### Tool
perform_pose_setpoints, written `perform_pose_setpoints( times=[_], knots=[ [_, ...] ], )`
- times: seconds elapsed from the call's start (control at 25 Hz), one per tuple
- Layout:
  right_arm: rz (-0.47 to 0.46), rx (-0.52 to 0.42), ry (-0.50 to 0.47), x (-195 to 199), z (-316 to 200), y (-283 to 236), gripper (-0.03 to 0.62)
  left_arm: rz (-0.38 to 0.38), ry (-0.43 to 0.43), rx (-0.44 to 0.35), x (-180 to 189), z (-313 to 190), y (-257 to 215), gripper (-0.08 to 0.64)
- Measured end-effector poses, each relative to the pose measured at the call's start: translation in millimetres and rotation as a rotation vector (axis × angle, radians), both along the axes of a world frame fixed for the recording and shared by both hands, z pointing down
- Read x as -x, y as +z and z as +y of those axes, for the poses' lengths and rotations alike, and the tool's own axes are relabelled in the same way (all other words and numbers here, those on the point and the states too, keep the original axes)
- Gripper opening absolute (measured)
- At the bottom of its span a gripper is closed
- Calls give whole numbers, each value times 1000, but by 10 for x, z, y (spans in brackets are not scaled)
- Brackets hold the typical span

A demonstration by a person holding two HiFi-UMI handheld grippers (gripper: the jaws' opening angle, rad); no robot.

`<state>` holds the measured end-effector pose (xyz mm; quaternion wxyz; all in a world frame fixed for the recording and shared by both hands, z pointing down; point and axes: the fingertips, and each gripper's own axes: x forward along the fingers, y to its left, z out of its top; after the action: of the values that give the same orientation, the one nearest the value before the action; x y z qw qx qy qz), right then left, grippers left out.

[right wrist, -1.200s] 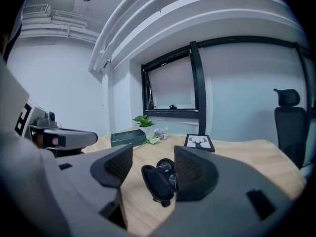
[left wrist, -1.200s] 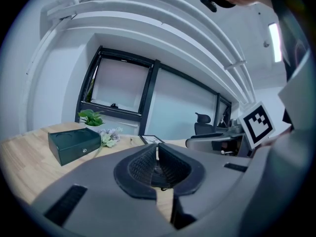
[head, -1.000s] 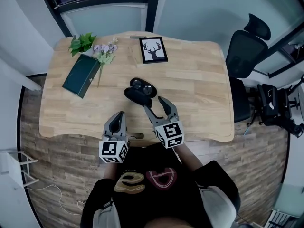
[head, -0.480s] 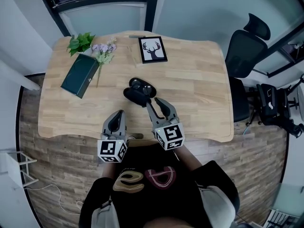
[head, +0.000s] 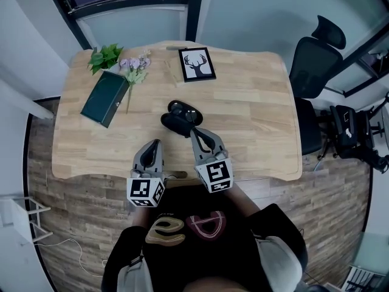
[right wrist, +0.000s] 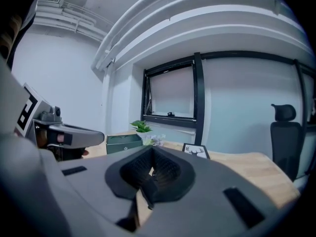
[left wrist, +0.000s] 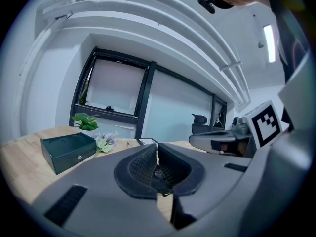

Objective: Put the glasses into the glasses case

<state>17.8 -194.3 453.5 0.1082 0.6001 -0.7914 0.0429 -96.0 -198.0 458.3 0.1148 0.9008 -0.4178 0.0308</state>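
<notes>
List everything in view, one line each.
table: 1, light wood, centre
glasses case: 1, black, open, mid-table just ahead of the right gripper; contents unclear
box: 1, dark green, closed, table's left
flower sprig: 1, lilac, beside the box's far end
leafy plant: 1, green, far-left corner
framed deer picture: 1, black frame, lying at the far edge
office chair: 1, black, right of the table
floor: wood planks
left gripper: grey, jaws together, empty, near edge
right gripper: grey, jaws just closed, nothing seen between them, tips at the case
person: dark top, bottom of the head view
</notes>
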Motion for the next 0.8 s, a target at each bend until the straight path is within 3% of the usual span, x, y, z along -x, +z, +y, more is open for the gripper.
perform_pose_setpoints(
  times=[0.44, 0.8],
  knots=[
    [36, -28, 38, 112, 42, -23, 11, 16, 24, 0, 115, 36, 40, 26],
    [21, 6, 54, 189, 74, 33, 11, 23, 32, -3, 223, 52, 46, 26]
  ],
)
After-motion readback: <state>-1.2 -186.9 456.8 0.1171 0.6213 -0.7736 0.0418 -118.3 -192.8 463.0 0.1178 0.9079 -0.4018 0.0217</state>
